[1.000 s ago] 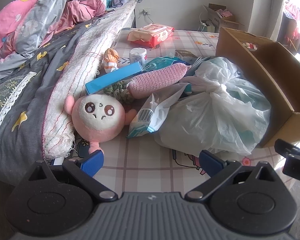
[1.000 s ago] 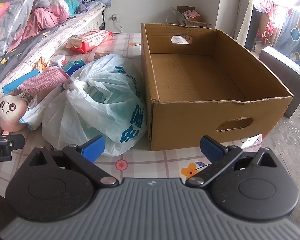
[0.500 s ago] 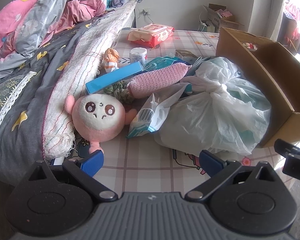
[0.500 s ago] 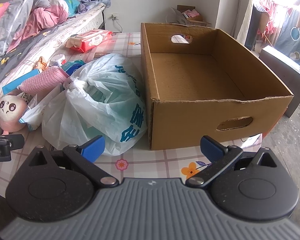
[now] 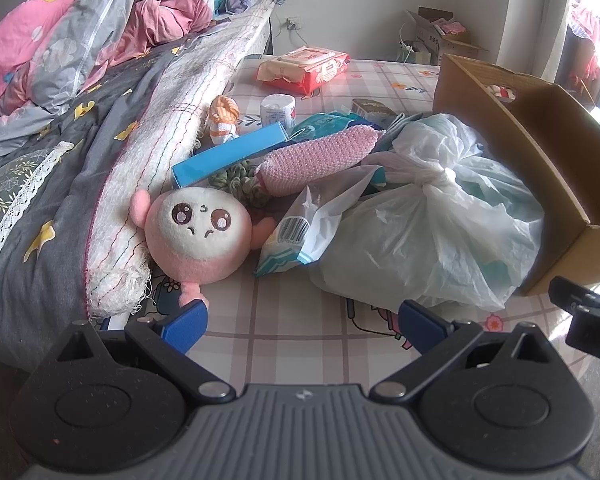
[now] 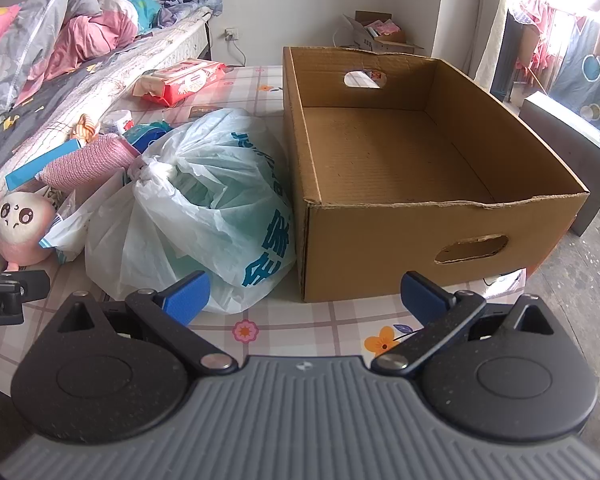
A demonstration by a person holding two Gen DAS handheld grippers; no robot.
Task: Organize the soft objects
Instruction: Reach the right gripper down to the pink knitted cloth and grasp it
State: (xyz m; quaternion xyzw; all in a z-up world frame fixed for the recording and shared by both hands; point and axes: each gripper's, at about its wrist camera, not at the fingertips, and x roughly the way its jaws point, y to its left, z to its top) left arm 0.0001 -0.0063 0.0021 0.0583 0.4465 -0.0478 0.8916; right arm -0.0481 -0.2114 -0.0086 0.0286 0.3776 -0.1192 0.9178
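Both tongs are held wide apart with nothing between their blue pads: the left gripper (image 5: 302,322) is seen at the lower centre of its own view, above the checked tablecloth (image 5: 284,320), and the right gripper (image 6: 306,292) is seen at the lower centre of the other view, in front of the cardboard box (image 6: 420,236). In the left wrist view, a pink and cream plush doll (image 5: 198,236) is found left of centre, lying on the cloth and leaning against the quilted edge of the bedding (image 5: 148,168) at the left of the frame. Just above the doll, a pink knitted roll (image 5: 320,160) is laid across a blue carton (image 5: 228,154), with a greenish yarn bundle (image 5: 240,184) tucked beneath them. A knotted white plastic bag (image 5: 428,232) is seen right of centre, touching the box at the right edge; a small packet with a barcode (image 5: 292,240) is wedged between bag and doll. Farther up the frame, a red pack of wipes (image 5: 308,66), a small white jar (image 5: 278,108) and an orange-striped fabric item (image 5: 224,116) are spread on the cloth. In the right wrist view the box is shown open-topped, with its inside bare, and the bag is pressed against its left wall
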